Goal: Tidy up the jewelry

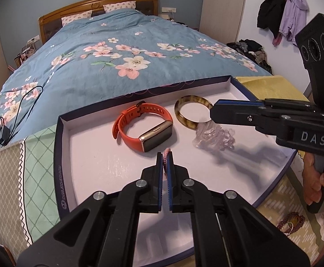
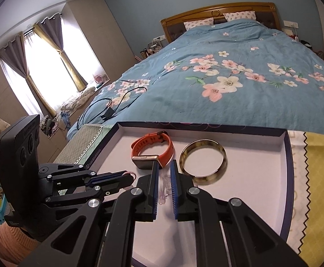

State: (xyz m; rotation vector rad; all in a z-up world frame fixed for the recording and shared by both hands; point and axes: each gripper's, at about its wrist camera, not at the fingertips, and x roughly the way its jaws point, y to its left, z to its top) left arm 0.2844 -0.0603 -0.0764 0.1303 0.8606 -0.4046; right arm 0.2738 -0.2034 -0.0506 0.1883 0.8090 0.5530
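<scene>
**Two bracelets arriving over the tray**

Pinched in the left gripper [image 1: 165,155], whose fingers are closing tight on it, a pink braided bracelet [image 1: 166,153] is hanging just above the white floor of the tray [image 1: 59,155]. Beside it, the right gripper [image 2: 164,166] is holding a clear beaded bracelet [image 1: 213,135], its fingers standing narrow around the loose strands, which are dangling down to the tray floor or just above it.

Already lying in the tray are an orange smartwatch [image 1: 144,129] and, just beside it, a tortoiseshell bangle [image 1: 184,113]. So the sorting looks roughly half done: two pieces are resting inside, two are being carried in and are not yet let go. Outside the tray, near the person's hand [image 1: 318,178], a dark red beaded piece [image 1: 290,222] is waiting on the patterned cloth.

That leftover piece is showing only in the left wrist view, as is the full clump of clear beads. The right wrist view is giving only a thin slice of those beads between its own fingers, but it is showing the whole bangle unobstructed, the pink braid poking from the left fingers, and the bed [image 2: 228,66] running off beyond the tray.
</scene>
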